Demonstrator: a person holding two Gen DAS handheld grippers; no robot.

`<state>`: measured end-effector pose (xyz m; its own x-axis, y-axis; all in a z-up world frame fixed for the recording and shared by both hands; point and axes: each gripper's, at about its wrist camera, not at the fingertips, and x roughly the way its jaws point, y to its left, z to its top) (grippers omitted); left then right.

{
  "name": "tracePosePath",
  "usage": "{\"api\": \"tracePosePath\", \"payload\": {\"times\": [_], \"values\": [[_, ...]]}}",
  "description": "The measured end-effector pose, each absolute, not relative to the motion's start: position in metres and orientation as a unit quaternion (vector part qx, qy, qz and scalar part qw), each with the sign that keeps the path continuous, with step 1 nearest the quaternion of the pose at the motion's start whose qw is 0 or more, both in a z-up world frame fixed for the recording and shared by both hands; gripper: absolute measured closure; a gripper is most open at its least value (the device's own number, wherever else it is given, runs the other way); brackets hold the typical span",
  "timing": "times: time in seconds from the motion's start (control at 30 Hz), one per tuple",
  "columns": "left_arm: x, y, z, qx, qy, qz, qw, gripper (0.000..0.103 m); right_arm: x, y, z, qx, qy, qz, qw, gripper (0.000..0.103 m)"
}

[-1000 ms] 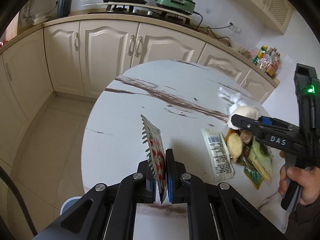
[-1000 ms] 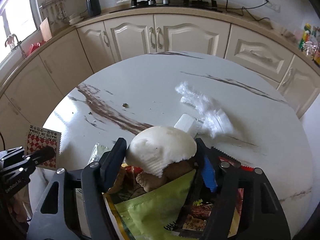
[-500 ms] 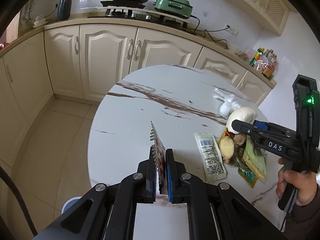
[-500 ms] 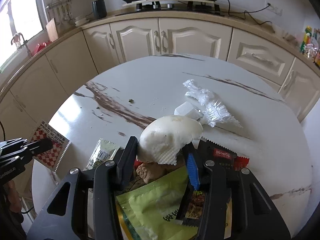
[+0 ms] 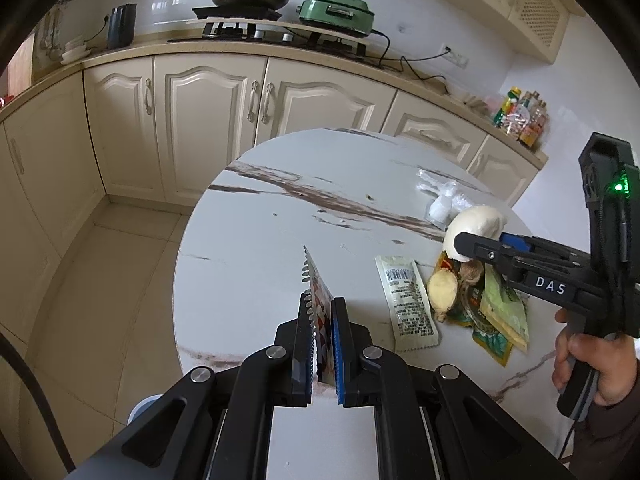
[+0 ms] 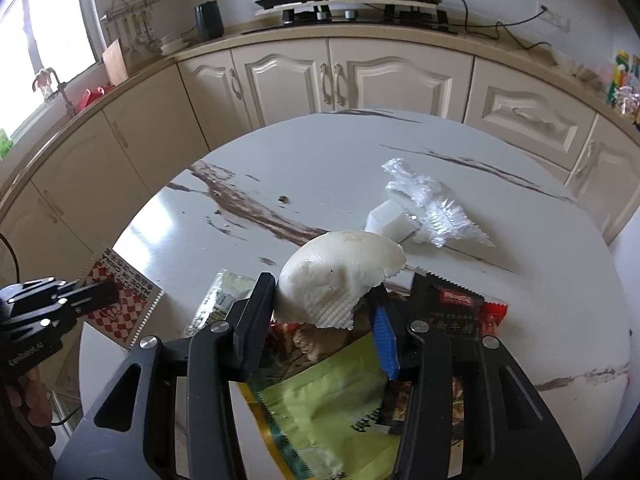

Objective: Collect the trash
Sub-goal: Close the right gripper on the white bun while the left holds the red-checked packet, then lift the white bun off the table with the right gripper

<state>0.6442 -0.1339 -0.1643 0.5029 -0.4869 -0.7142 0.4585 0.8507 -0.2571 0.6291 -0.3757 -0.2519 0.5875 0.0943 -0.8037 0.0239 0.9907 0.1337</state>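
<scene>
Two grippers are up over the round marble table (image 5: 280,216), and each of yours has something in it. Your left gripper (image 5: 322,312) has its jaws nearly together, pinching a flat red-and-white checked wrapper (image 5: 318,300) that stands on edge between the pads, near the table's close edge. From the right wrist view the same wrapper (image 6: 128,292) sticks out past the left gripper's fingers (image 6: 92,292) at the table's left side.

Your right gripper (image 6: 324,300) has its jaws partway open and clamped on a white bun (image 6: 340,276); both pads press its sides and it sits raised above the litter. In the left wrist view the bun (image 5: 476,224) shows at the tip of the right gripper (image 5: 480,244), with your right hand (image 5: 592,360) on the handle.

Under the bun lies the pile: a green snack packet (image 6: 320,404), a dark packet with red ends (image 6: 460,312), and a brownish lump (image 6: 316,340), possibly ginger, hard to tell. A pale sachet with a barcode (image 5: 408,300) lies flat just left of the pile. Farther back, crumpled clear plastic (image 6: 436,208) touches a small white block (image 6: 390,218). A dark crumb (image 6: 284,199) sits alone mid-table.
</scene>
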Motion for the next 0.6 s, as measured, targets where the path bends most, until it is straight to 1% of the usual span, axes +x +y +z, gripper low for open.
{"api": "tracePosePath", "payload": {"times": [0.33, 0.6], "values": [[0.639, -0.132, -0.157, -0.015, 0.413, -0.272, 0.869, 0.099, 0.622, -0.372, -0.244, 0.069, 0.449, 0.033, 0.890, 0.060], [0.629, -0.133, -0.147, -0.024, 0.399, -0.296, 0.868, 0.099, 0.607, -0.375, -0.221, 0.076, 0.414, 0.028, 0.907, 0.060]]}}
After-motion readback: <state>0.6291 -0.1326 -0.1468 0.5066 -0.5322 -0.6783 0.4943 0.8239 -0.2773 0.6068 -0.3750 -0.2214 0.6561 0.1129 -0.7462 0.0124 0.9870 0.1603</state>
